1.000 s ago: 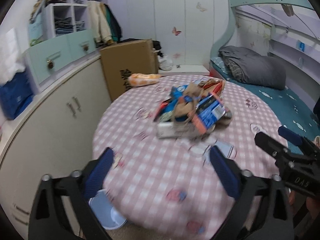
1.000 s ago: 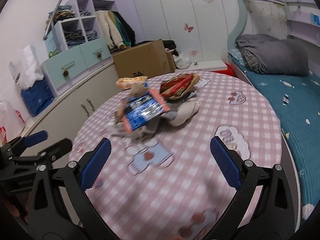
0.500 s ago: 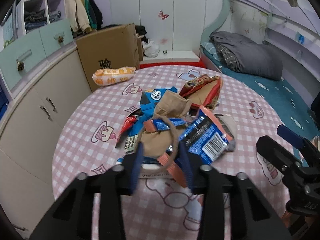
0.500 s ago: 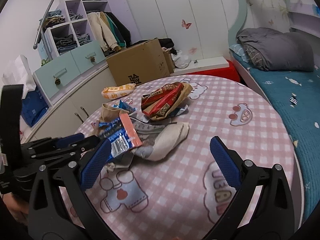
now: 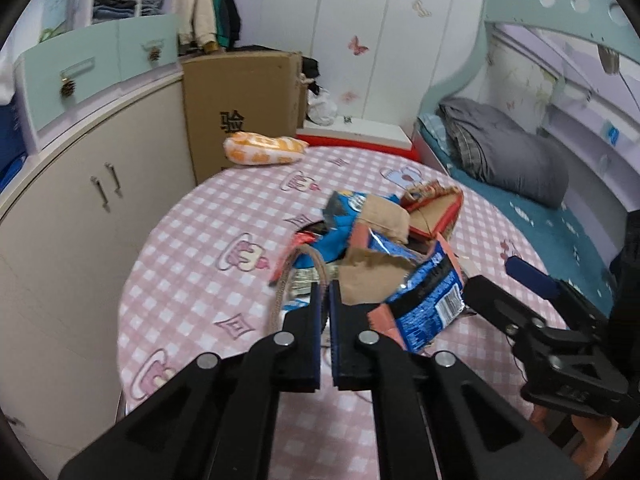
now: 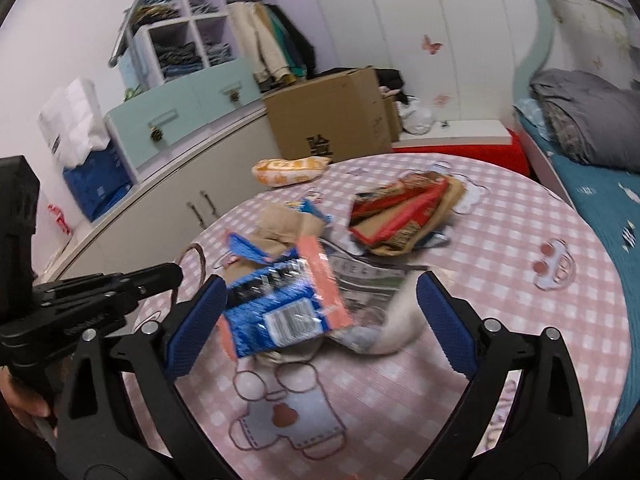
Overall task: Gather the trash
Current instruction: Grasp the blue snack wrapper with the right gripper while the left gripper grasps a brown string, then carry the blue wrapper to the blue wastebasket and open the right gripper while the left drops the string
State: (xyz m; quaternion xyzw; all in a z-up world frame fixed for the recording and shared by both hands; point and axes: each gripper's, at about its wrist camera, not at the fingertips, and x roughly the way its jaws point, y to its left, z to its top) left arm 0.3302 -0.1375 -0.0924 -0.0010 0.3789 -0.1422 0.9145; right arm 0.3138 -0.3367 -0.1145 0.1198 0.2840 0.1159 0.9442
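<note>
A child's bedroom holds a round counter (image 5: 192,248) under a pink checked cloth, with a curved cabinet run behind it and a bed (image 5: 532,220) with a teal cover off to one side. The landmark is the heap of trash (image 5: 384,248) lying near the middle of the counter: crumpled blue wrappers, a brown paper bag (image 5: 372,280) with a cord handle (image 5: 316,268), and red-and-tan packets on its far side.

The left gripper (image 5: 325,296) sits at the near edge of the heap with its jaws together, the cord handle of the paper bag running down into the narrow slit between the pads, so they look clamped on it. A blue and salmon snack wrapper (image 6: 280,304) lies on the heap just beside that gripper.

The right gripper (image 6: 320,320) comes at the heap from the other side, and its jaws are wide apart and closing; the blue and salmon wrapper and a pale crumpled piece lie between the pads, which do not press on them.

Beyond the heap, well apart from it at the counter's far edge, rests an orange and white snack bag (image 5: 264,148). Behind that bag stands a cardboard box (image 5: 240,96) against the cabinets.
</note>
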